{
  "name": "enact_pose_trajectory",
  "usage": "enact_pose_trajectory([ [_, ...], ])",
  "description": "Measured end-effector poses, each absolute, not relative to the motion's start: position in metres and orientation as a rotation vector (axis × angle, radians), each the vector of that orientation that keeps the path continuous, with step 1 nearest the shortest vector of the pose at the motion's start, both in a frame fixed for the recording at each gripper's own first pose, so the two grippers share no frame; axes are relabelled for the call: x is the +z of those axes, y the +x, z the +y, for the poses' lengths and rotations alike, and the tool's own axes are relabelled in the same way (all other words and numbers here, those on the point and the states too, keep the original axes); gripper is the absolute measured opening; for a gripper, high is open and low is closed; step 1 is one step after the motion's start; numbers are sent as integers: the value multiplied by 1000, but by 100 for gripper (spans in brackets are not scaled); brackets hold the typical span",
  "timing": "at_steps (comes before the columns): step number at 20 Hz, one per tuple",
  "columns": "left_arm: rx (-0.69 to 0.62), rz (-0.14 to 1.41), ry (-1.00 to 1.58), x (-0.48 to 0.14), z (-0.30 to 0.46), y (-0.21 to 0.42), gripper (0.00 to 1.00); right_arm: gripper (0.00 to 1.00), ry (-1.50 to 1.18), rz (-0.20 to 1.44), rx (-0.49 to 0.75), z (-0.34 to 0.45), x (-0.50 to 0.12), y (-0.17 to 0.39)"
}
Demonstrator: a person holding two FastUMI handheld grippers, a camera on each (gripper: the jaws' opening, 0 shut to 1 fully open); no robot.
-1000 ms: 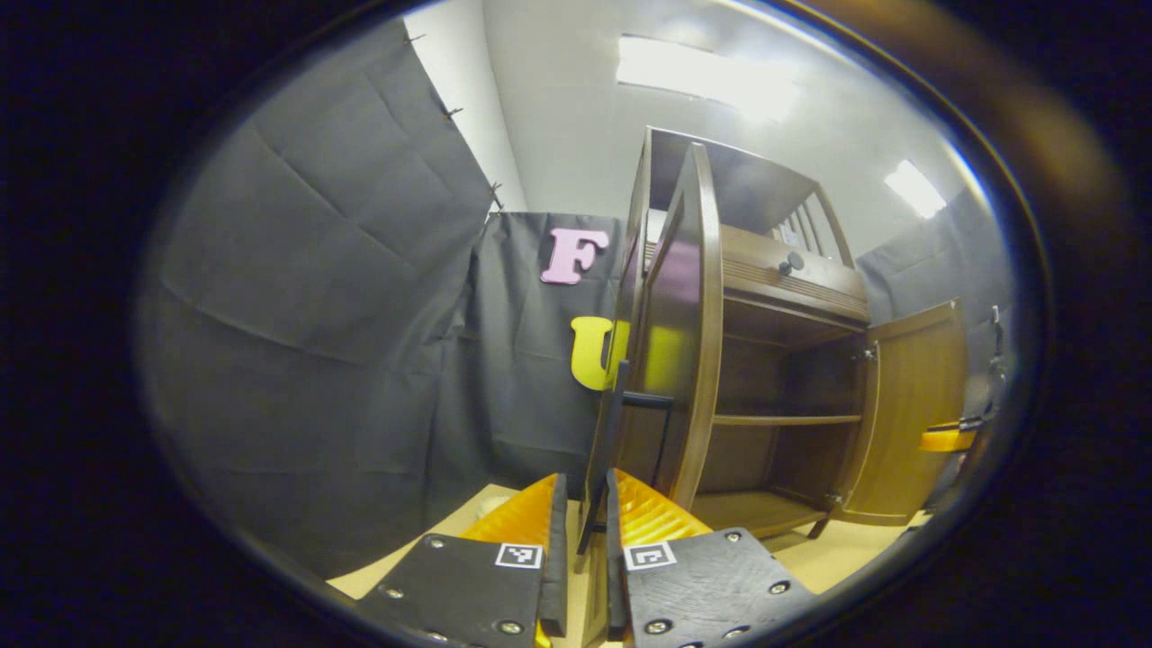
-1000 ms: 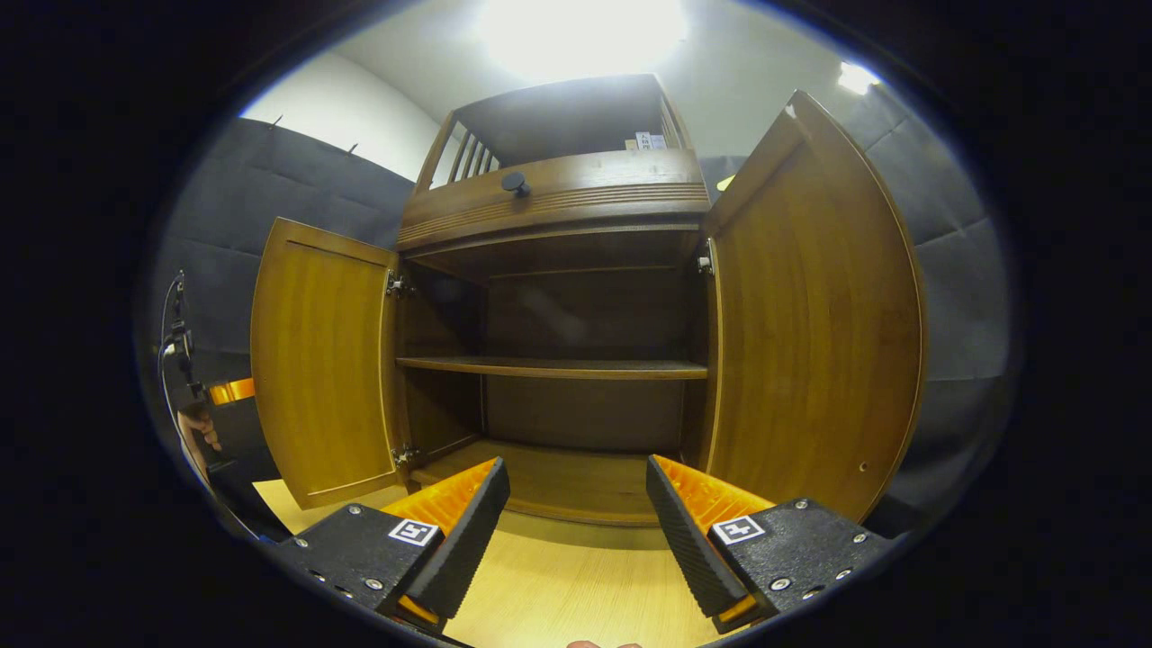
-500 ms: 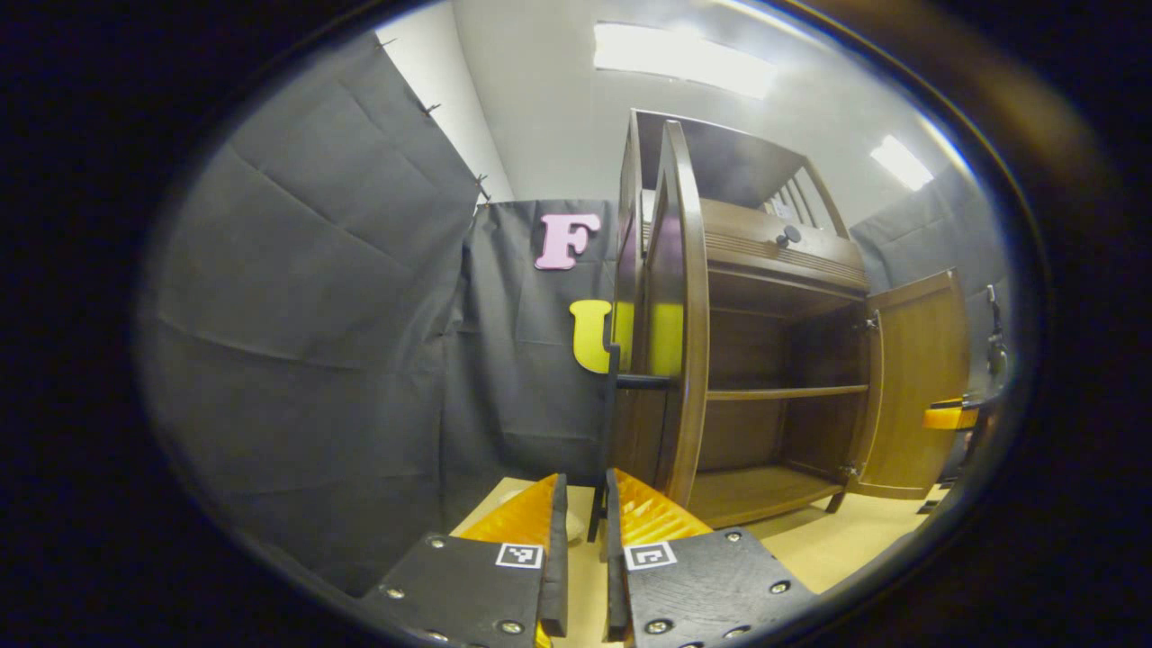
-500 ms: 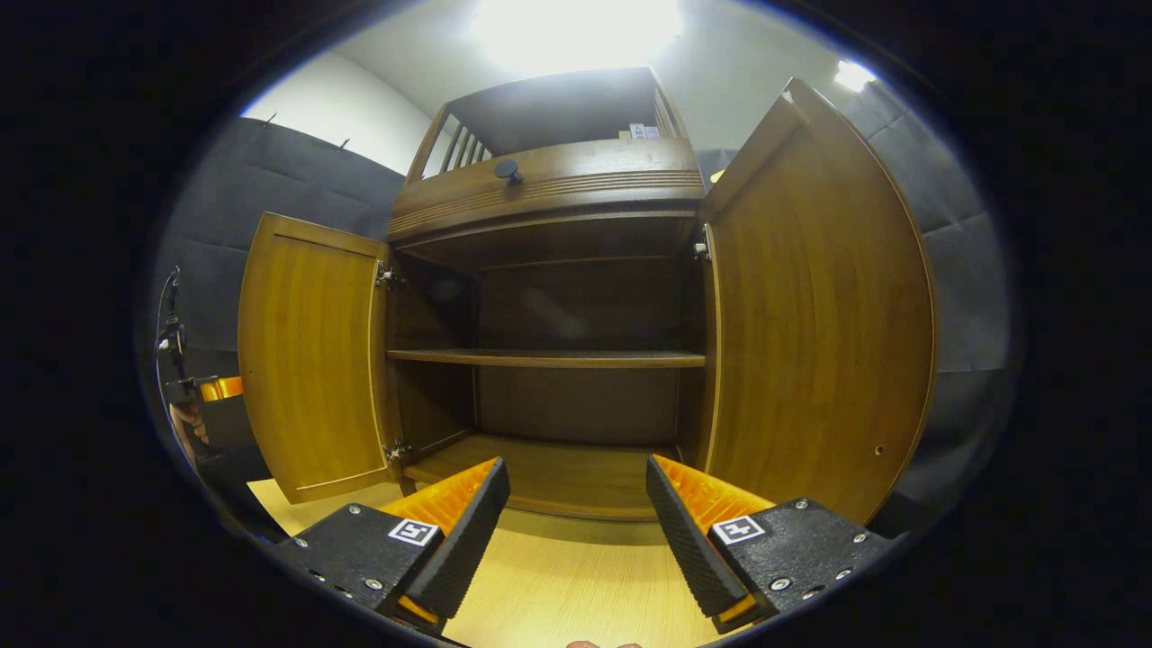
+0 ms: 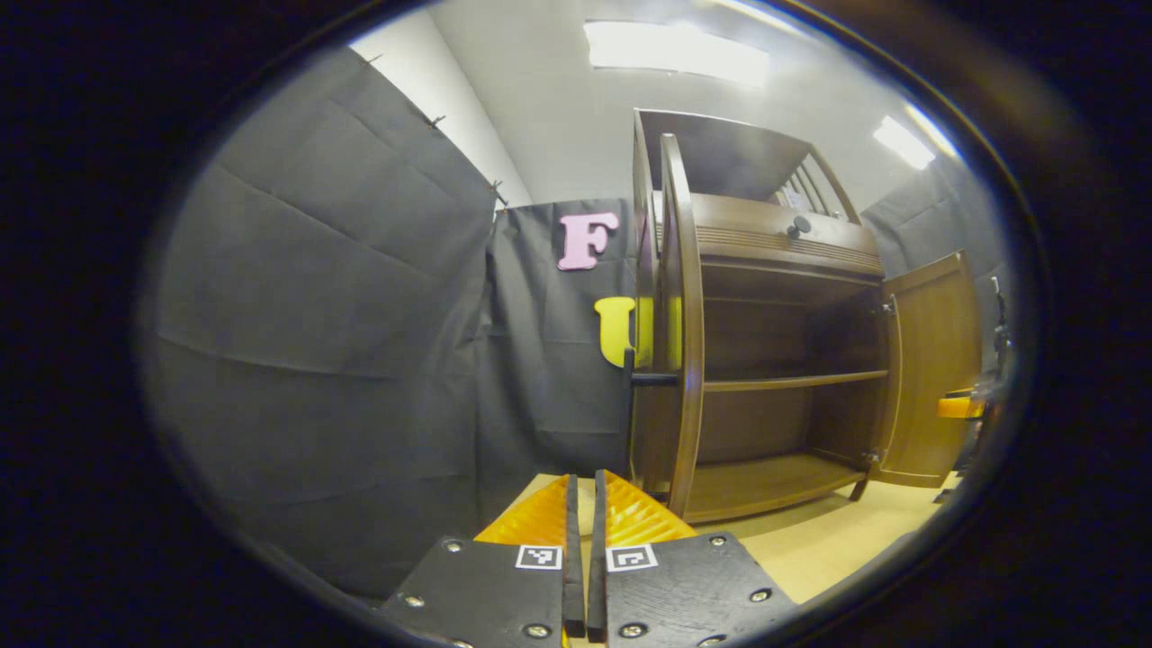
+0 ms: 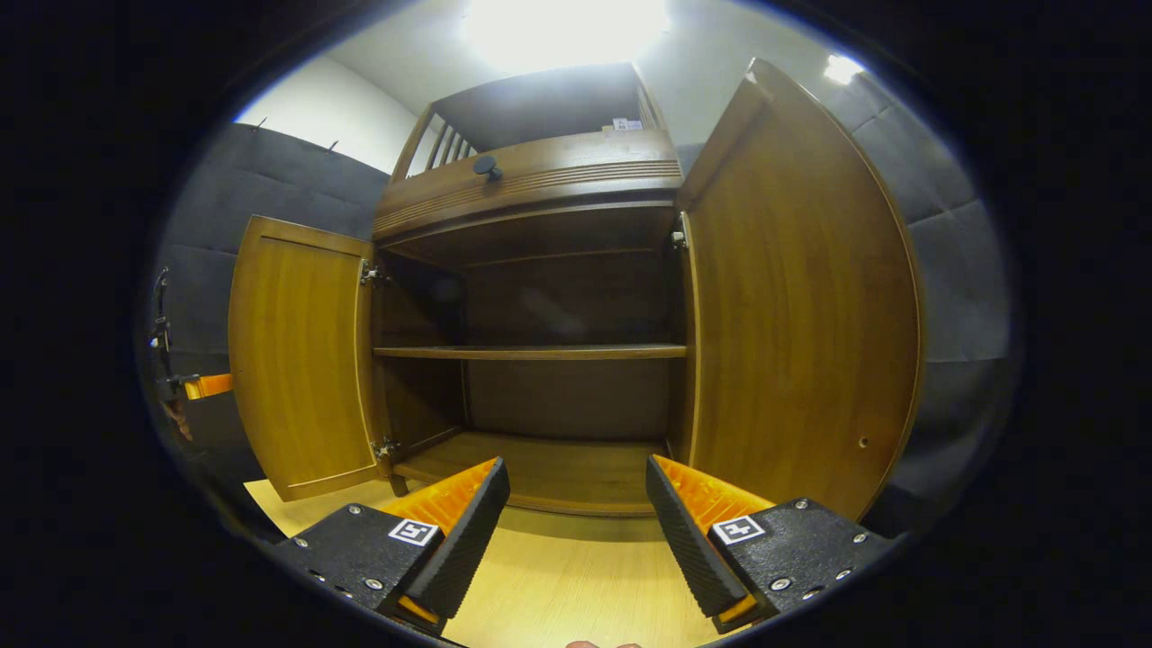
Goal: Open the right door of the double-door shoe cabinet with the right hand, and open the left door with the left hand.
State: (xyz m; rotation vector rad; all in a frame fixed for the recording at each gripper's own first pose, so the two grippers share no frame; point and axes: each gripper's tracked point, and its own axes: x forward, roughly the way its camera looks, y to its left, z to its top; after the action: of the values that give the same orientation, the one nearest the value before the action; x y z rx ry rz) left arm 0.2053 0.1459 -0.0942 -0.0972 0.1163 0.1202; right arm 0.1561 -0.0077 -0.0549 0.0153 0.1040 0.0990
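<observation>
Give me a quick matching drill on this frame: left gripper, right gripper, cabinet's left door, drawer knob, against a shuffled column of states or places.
Things:
1. left gripper
2. right gripper
3. left door
4. drawer knob

States or places:
A. fingers spread wide, nothing between them
B. on the drawer front above the shelves
C. swung open, with a dark bar handle on its outer face
D. fingers nearly together, clear of the handle

Pairs: 1-D, 2-A, 3-C, 4-B
</observation>
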Motion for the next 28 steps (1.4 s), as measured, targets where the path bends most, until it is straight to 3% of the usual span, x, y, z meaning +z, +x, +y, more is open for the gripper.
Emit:
enact_pose_trajectory([
  [6,248,36,-12,-41,142,166,3,95,7,75,81,-23,-46,148],
  [8,238,0,-14,-22,121,164,3,95,6,64,64,-31,-42,145],
  [9,220,-13,-22,-15,107,167,10,94,10,61,58,-35,-40,144],
  [10,215,-22,-25,-10,94,171,0,95,17,59,54,-39,-38,143],
  [11,211,-34,-25,-3,85,177,5,95,21,60,53,-42,-36,143],
  [18,83,-75,-52,16,5,212,100,95,19,23,103,-37,-11,142],
  [20,78,-68,-60,14,-8,220,94,94,24,20,110,-35,-7,145],
  [28,66,-4,-55,-17,-40,244,94,94,11,2,88,-47,-2,147],
])
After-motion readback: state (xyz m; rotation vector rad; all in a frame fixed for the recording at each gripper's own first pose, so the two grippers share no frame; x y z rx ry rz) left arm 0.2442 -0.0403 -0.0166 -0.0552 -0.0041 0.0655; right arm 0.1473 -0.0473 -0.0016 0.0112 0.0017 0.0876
